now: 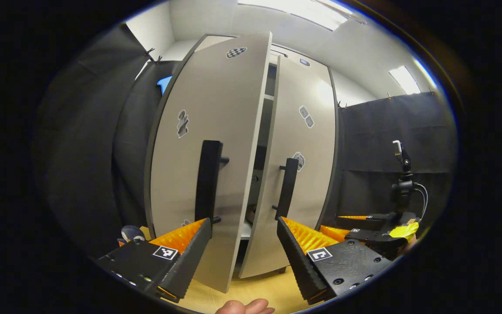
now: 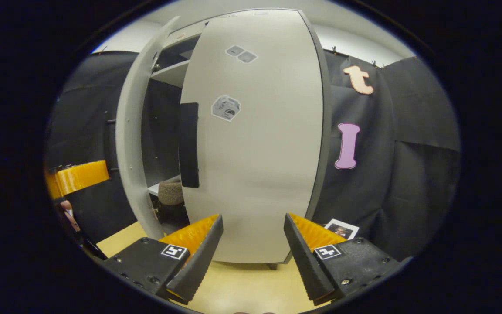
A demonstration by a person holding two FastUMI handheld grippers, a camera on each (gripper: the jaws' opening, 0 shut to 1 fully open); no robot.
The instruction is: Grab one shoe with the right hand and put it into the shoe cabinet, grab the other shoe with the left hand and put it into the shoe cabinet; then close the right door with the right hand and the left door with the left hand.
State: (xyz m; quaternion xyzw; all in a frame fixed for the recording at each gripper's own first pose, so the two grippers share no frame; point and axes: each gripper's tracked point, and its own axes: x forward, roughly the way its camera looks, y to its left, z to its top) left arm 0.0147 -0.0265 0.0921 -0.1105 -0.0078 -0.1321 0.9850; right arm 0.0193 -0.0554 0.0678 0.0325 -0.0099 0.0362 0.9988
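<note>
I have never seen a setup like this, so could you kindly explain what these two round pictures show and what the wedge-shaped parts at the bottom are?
Each picture comes from a fisheye camera riding on a hand-held two-finger gripper; a person carries one in each hand. The wedges at the bottom are that gripper's own fingers.

In the left gripper view, the left gripper is open and holds nothing. It faces a shoe cabinet whose left door is ajar beside the right door. The other gripper shows at the lower right.

In the right gripper view, the right gripper is also open and empty, facing the right door. Through the gap, a shoe sits on a shelf inside.

The floor is pale wood.
</note>
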